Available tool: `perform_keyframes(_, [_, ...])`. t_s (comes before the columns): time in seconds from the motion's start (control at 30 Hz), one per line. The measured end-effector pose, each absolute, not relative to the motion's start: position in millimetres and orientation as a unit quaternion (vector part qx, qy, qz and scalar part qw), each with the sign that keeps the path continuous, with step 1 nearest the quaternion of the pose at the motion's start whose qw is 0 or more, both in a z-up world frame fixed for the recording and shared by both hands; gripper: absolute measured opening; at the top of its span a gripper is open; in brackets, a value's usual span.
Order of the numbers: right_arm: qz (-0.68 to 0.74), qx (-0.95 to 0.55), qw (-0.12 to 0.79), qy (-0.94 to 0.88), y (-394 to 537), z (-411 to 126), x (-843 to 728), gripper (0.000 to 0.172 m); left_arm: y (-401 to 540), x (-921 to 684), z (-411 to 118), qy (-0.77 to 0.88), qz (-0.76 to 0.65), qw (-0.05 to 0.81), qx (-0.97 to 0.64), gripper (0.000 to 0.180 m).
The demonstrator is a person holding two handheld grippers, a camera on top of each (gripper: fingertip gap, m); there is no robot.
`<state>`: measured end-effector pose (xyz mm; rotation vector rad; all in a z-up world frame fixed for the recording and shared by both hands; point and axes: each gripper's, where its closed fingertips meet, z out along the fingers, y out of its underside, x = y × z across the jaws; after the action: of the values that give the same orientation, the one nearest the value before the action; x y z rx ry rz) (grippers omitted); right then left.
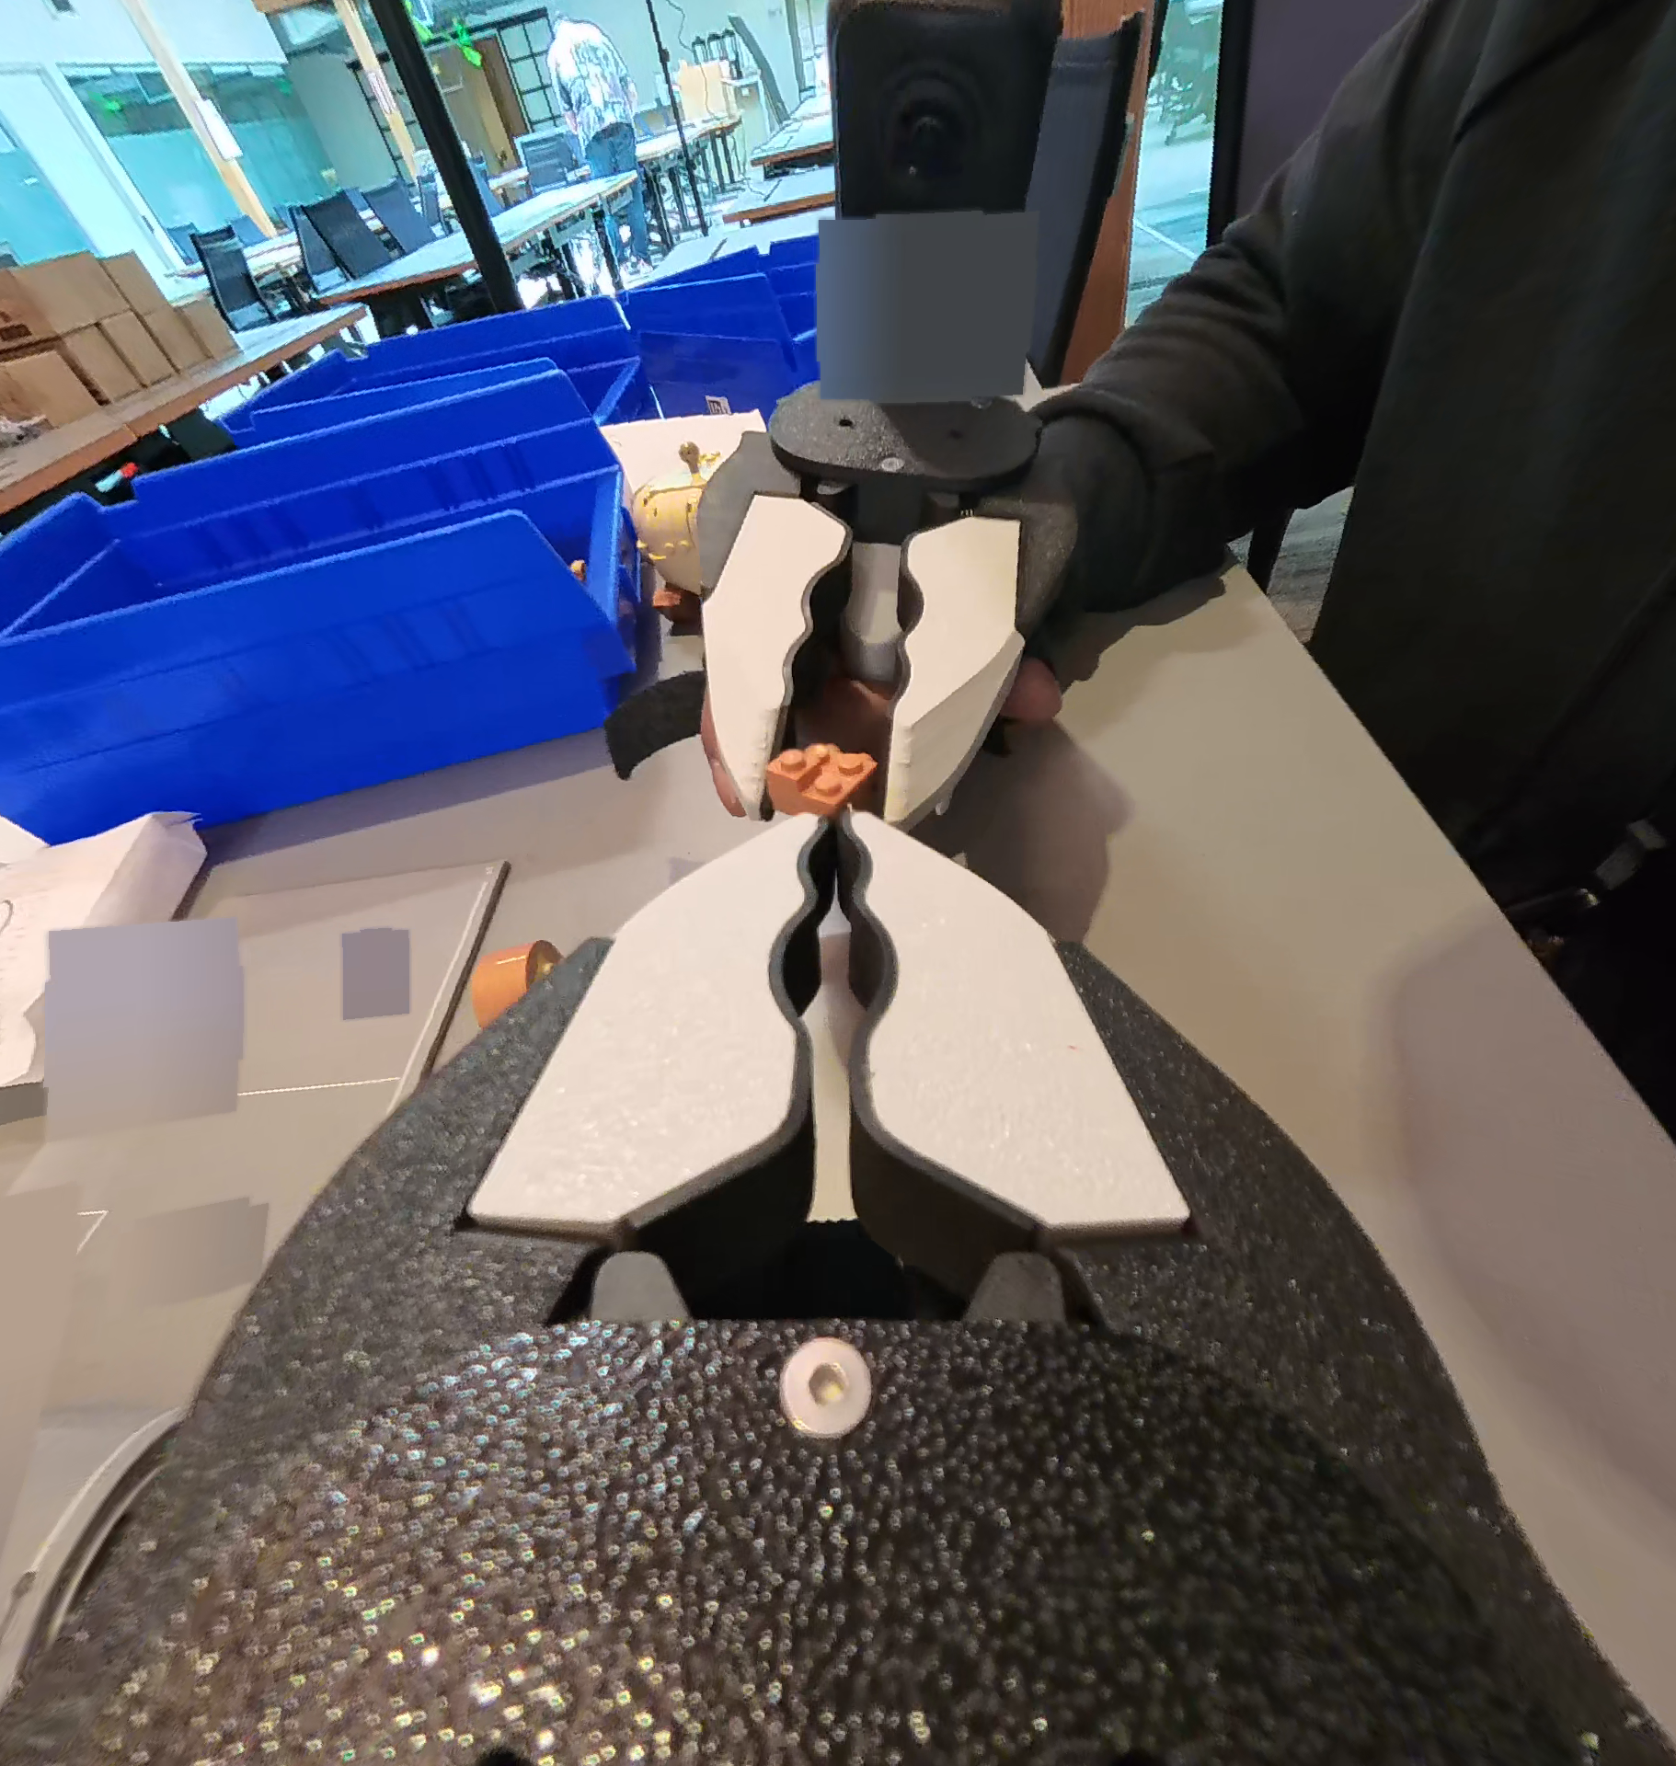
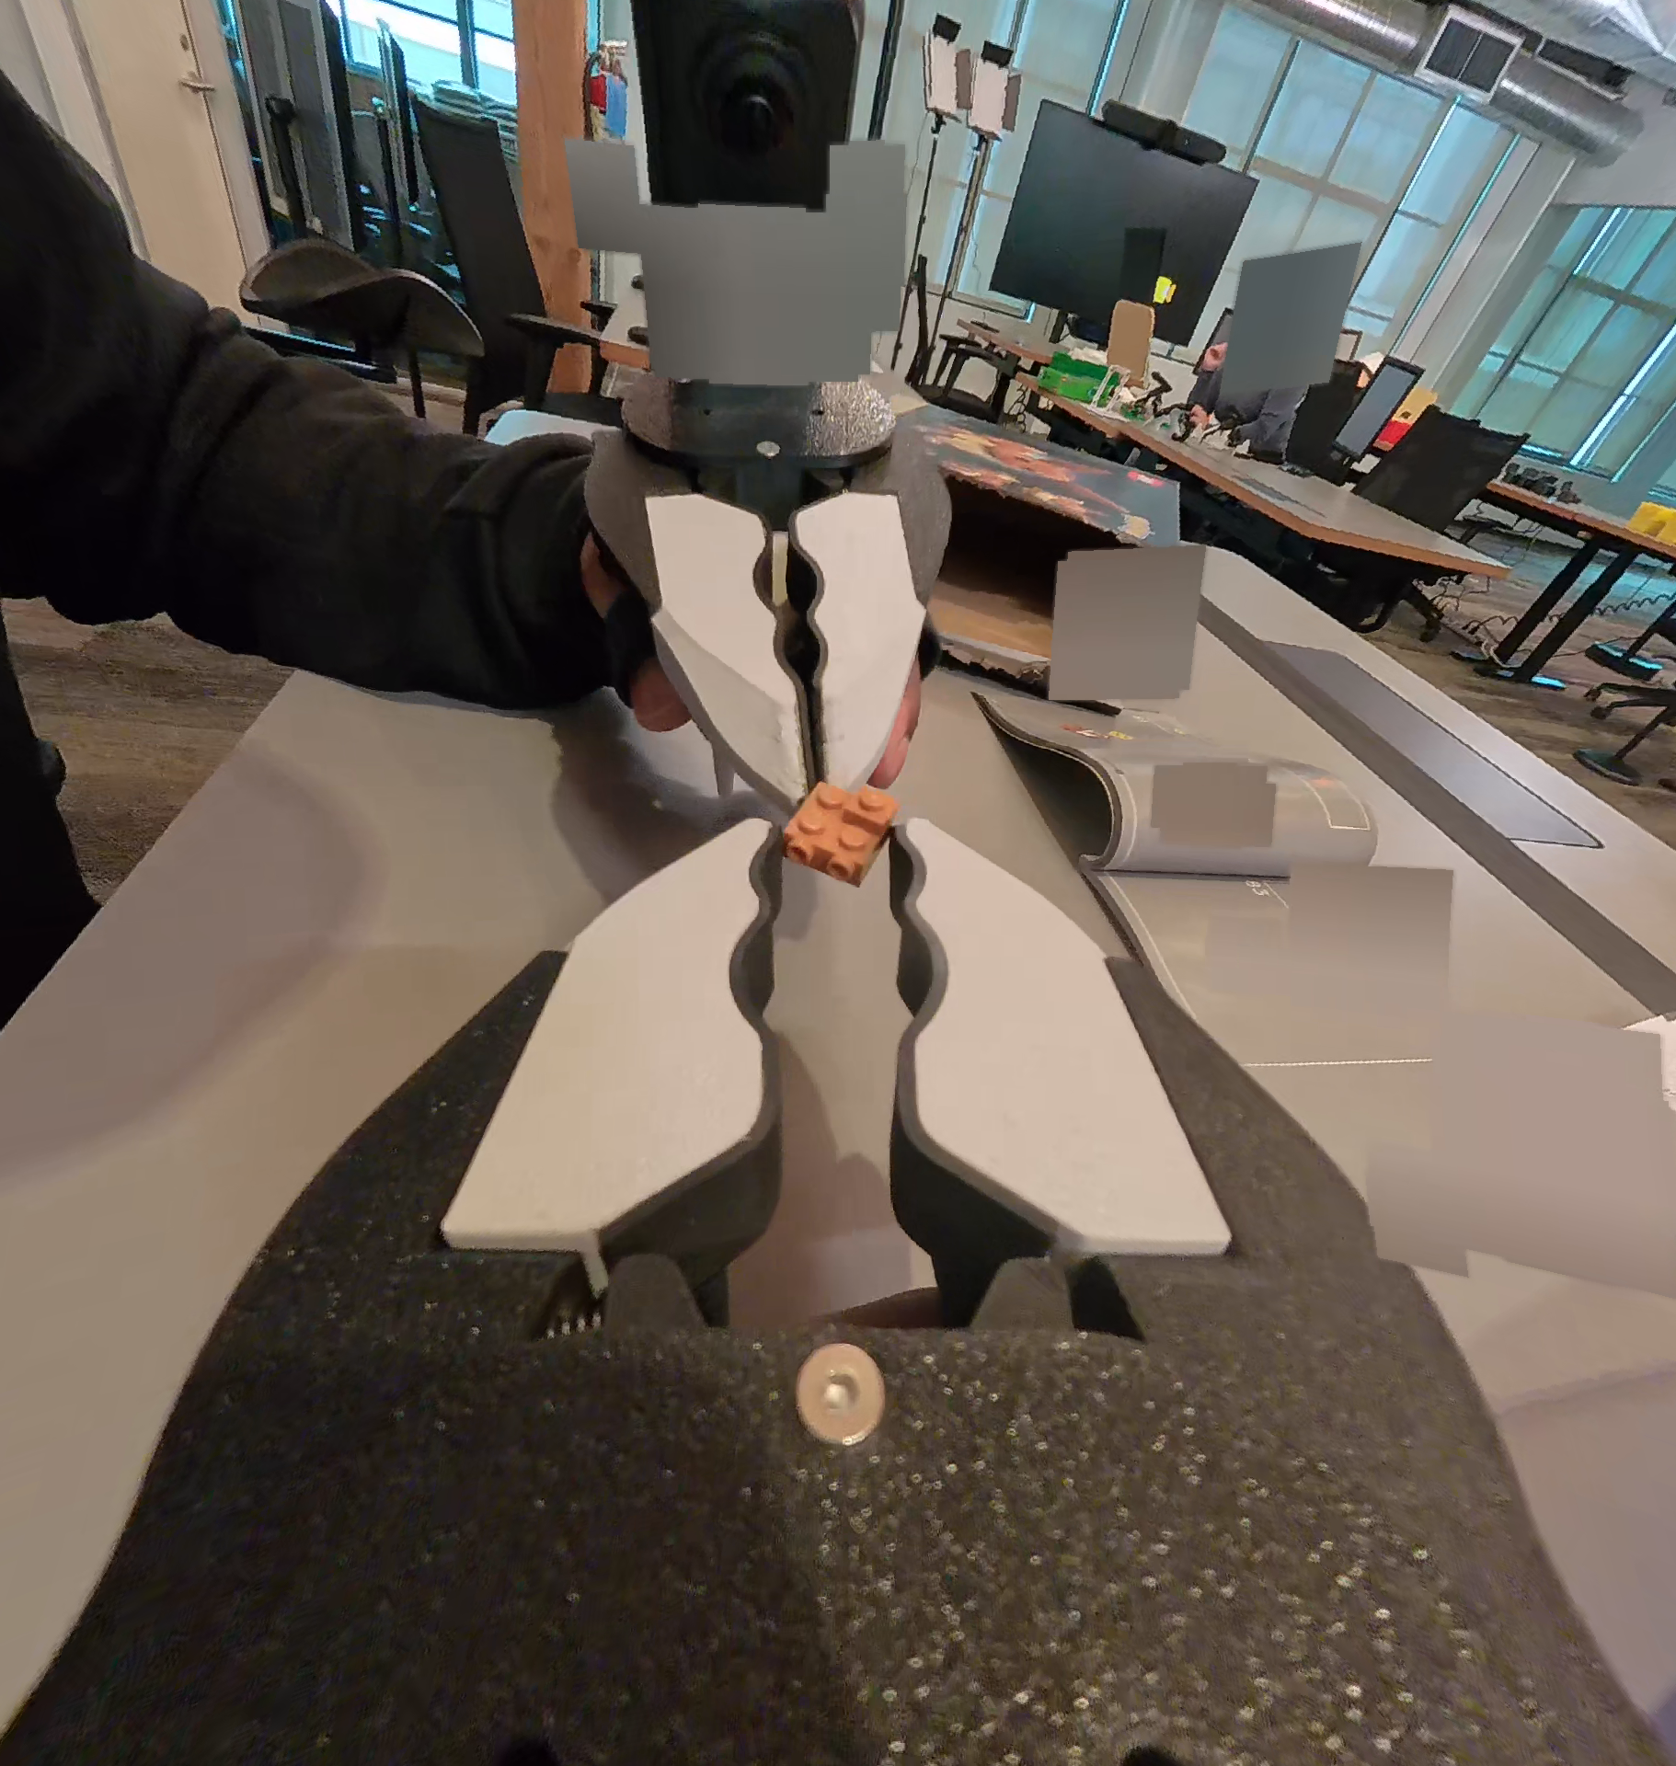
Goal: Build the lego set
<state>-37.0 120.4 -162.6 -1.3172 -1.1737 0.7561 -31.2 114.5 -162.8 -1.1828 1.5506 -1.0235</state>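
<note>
A small orange studded brick hangs in the air above the grey table. My right gripper is shut on it, one fingertip on each side. The left wrist view shows the same: the brick sits between the right gripper's white fingertips. My left gripper faces it head-on with its jaws shut. Its tips meet right at the brick's near edge, and nothing shows between them. In the right wrist view the left gripper's closed tips touch the brick's far corner. A person's gloved hands hold both grippers.
Blue bins stand in rows at the left. A cream model sits behind the right gripper. An orange cylinder piece, papers and an open booklet lie on the table, and a cardboard box stands farther back. Both grippers' tips are close together, under 4 cm apart.
</note>
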Motion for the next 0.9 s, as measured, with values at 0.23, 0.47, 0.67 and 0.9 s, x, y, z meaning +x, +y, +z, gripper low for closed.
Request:
perform_keyframes(0.23, [0.295,-0.574,0.555,-0.525,124,-173,-35,0.020,119,-31,-174,0.632,-0.398,0.441,-0.497,0.009])
perform_keyframes(0.47, [0.185,-0.690,0.373,-0.592,130,-242,-18,0.020,138,-41,-217,0.667,-0.296,0.384,-0.565,0.012])
perform_keyframes(0.67, [0.195,-0.719,0.334,-0.577,130,-248,-10,0.021,147,-41,-225,0.665,-0.263,0.390,-0.580,0.012])
perform_keyframes(0.9, [0.195,-0.725,0.333,-0.570,135,-248,-3,0.030,158,-40,-227,0.656,-0.225,0.420,-0.586,0.012])
